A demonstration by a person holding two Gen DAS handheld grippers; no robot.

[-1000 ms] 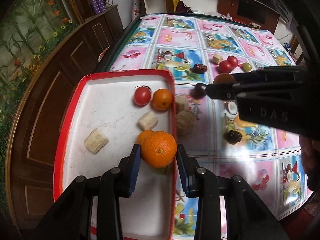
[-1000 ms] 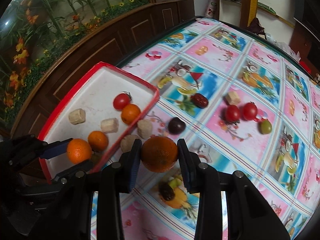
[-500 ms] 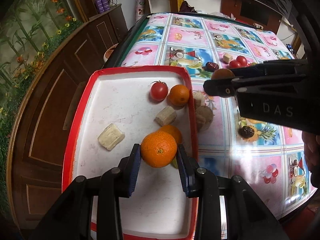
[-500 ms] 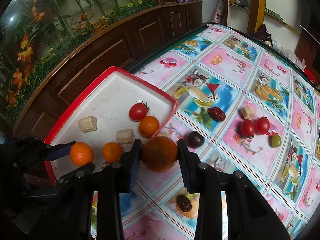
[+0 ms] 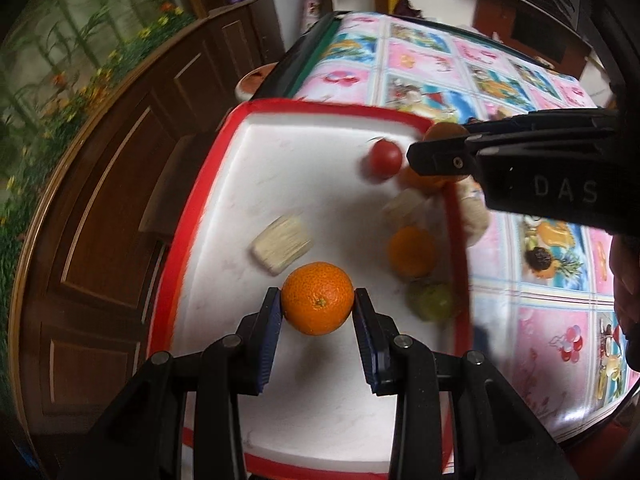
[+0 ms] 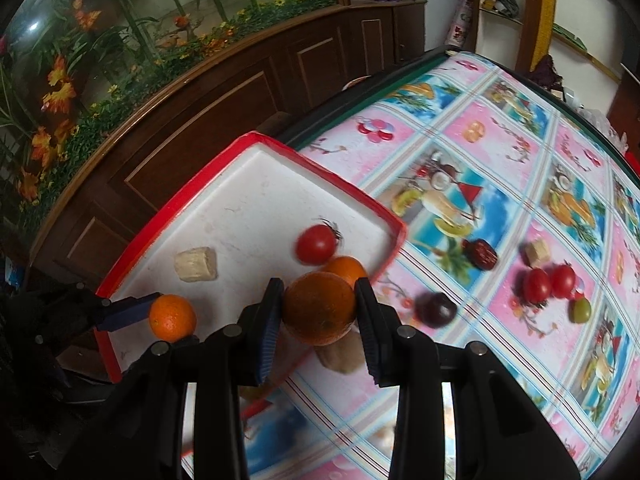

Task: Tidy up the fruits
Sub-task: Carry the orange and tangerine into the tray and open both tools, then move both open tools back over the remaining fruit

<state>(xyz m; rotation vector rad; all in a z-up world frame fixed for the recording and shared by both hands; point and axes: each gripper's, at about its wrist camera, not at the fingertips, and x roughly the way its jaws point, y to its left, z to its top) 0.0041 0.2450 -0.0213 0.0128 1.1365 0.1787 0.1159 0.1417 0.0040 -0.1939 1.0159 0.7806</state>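
Left tool (image 5: 318, 310) is clamped on an orange (image 5: 317, 298) over the tray (image 5: 192, 216), at 6 o'clock of it. Right tool (image 6: 319, 310) is clamped on a darker orange (image 6: 319, 307) at the tray's 3 o'clock edge. Both judged firm, round, roll-prone; best gripped across the widest part.

Each gripper (image 5: 318, 312) is black plastic with blue ribbed pads (image 5: 270, 340) and silver screws (one lettered "DAS").

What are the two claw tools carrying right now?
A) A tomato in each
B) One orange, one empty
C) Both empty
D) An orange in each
D: the left gripper clamps a bright orange, and the right gripper clamps a darker orange.
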